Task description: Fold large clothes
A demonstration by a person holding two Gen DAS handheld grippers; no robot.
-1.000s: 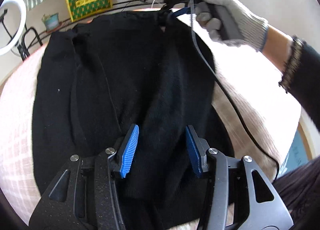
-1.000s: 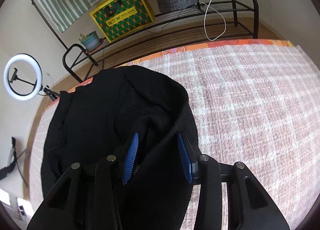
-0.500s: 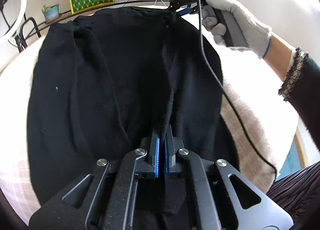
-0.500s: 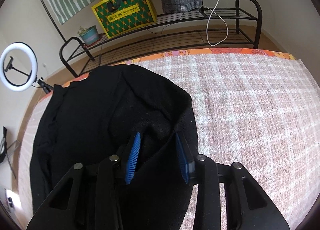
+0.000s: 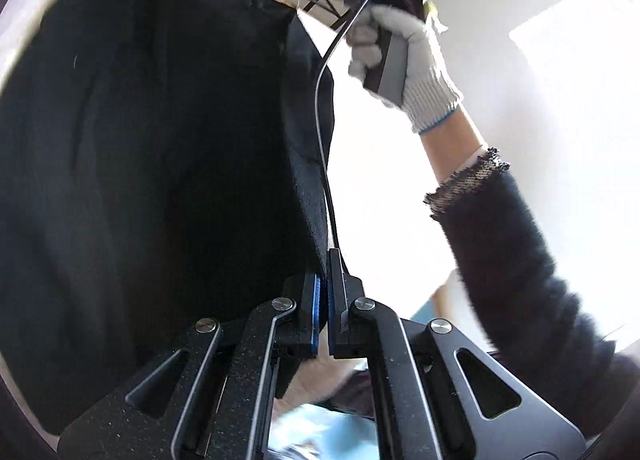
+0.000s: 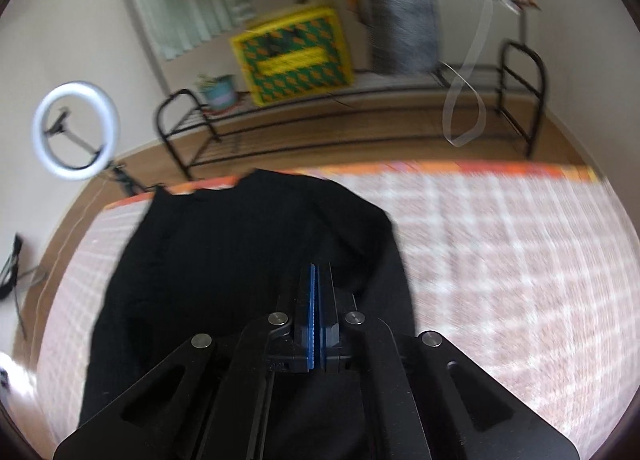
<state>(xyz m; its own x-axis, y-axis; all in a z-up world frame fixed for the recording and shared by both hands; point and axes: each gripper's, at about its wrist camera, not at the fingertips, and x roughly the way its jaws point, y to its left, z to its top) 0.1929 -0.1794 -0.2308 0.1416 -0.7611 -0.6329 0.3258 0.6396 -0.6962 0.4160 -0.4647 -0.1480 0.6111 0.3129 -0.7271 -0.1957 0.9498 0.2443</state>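
1. Your left gripper (image 5: pixel 323 288) and right gripper (image 6: pixel 319 292) each clamp an edge of the black garment (image 6: pixel 224 260), which lies partly on the checked blanket (image 6: pixel 500 260).
2. Raise both edges evenly, keeping the fabric taut.

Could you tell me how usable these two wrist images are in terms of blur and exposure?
Left wrist view: window side blown out white, black garment nearly featureless. Right wrist view: motion blur smears the checked blanket and the shelf; the gripper stays sharp.
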